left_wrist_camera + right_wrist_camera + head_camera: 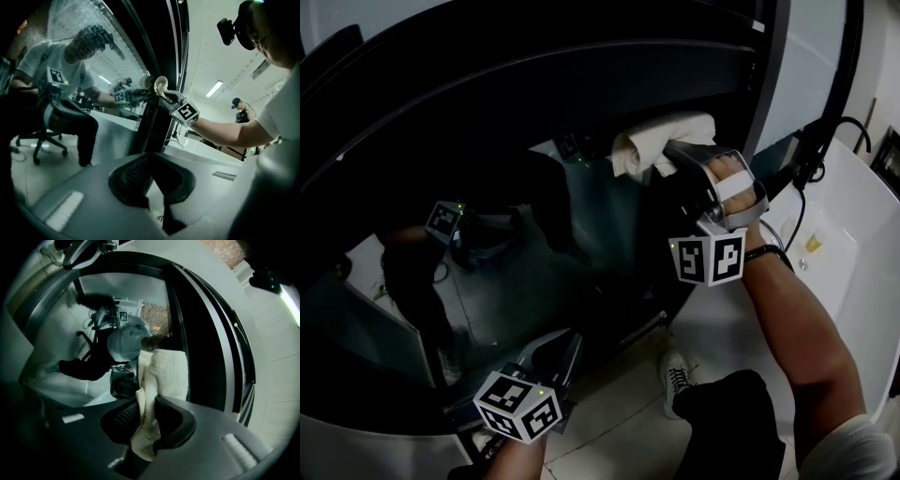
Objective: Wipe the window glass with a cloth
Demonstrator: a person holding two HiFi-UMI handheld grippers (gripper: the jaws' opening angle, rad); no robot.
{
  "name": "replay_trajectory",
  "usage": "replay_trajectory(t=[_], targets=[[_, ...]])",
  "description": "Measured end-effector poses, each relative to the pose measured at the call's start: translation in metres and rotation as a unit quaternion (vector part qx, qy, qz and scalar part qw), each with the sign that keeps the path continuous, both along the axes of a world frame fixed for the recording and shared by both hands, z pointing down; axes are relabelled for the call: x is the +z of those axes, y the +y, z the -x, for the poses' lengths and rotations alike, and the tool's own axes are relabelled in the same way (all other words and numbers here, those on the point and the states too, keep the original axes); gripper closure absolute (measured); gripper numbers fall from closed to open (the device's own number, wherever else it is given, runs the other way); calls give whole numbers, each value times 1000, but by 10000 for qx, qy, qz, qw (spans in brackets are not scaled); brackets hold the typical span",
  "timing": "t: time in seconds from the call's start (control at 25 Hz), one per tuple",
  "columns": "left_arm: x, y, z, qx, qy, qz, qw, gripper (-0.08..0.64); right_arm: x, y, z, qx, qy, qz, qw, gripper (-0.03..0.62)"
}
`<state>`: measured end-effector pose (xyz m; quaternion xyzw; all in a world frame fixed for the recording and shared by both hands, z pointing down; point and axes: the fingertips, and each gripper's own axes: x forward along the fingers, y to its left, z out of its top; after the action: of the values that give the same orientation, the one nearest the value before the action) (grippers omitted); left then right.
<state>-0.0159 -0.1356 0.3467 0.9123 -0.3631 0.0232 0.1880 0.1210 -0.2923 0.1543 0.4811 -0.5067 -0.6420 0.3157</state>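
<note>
1. Where the window glass [534, 267] runs down to its lower left, the left gripper [551, 354] hangs just off the pane. Its jaws are pressed together with nothing between them. The only print on it is the black-and-white square markers on its cube.
2. The window glass is dark and mirror-like. It reflects the person and both grippers, and a black frame [581, 66] runs along its top and right edge.
3. At the upper right of the glass, hard by the frame, the cream terry cloth [661, 141] is bunched against the pane.
4. Just right of the cloth's contact with the glass, the right gripper [675, 157] has its jaws clamped on the cloth, and a tail of towelling hangs down between them. Its cube bears the same kind of square markers.
5. Farther right of the glass, beyond the frame, lies a white basin [853, 234].
</note>
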Motion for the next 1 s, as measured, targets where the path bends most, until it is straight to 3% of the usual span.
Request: replay_trajectory(t=[0.16,1.0], targets=[[26,4,2,13,25,-125,9999,543,36,10,4,-6,56,-43,10000,526],[-12,-3,-11,125,-174,251,9995,543,52,-2,-1,-64,19,581,9983,526]])
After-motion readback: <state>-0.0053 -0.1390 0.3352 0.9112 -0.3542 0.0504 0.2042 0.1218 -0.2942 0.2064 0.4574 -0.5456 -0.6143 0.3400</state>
